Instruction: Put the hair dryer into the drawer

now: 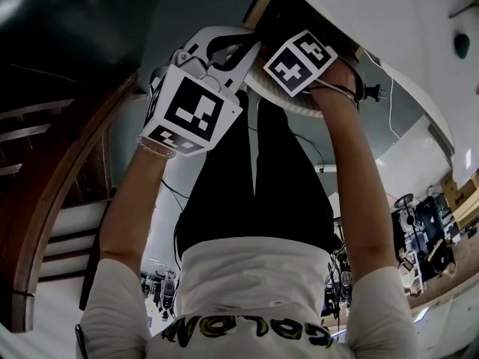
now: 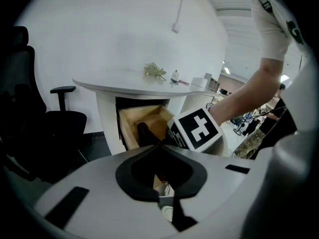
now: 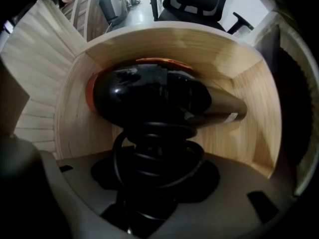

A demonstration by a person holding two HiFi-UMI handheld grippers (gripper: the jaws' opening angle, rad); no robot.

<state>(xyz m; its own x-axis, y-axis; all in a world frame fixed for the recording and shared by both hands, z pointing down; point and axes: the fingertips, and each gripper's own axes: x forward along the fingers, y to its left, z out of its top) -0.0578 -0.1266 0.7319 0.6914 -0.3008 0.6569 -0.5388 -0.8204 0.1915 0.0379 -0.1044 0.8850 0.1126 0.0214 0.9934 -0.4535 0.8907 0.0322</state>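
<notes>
Hair dryer (image 3: 149,91) handle — beneath coiled cord (image 3: 157,156)

A plain white wall (image 2: 124,29) rises behind the curved white bench (image 2: 114,86). A black office chair (image 2: 55,123) stands at its left on dark floor (image 2: 97,146). Bright ceiling lights (image 2: 227,69) show far right.

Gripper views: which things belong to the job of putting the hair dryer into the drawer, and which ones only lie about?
Job: hair dryer, its coiled cord, wooden drawer.
Lying about: black office chair, greenish clump and small white object on the white tabletop.
</notes>
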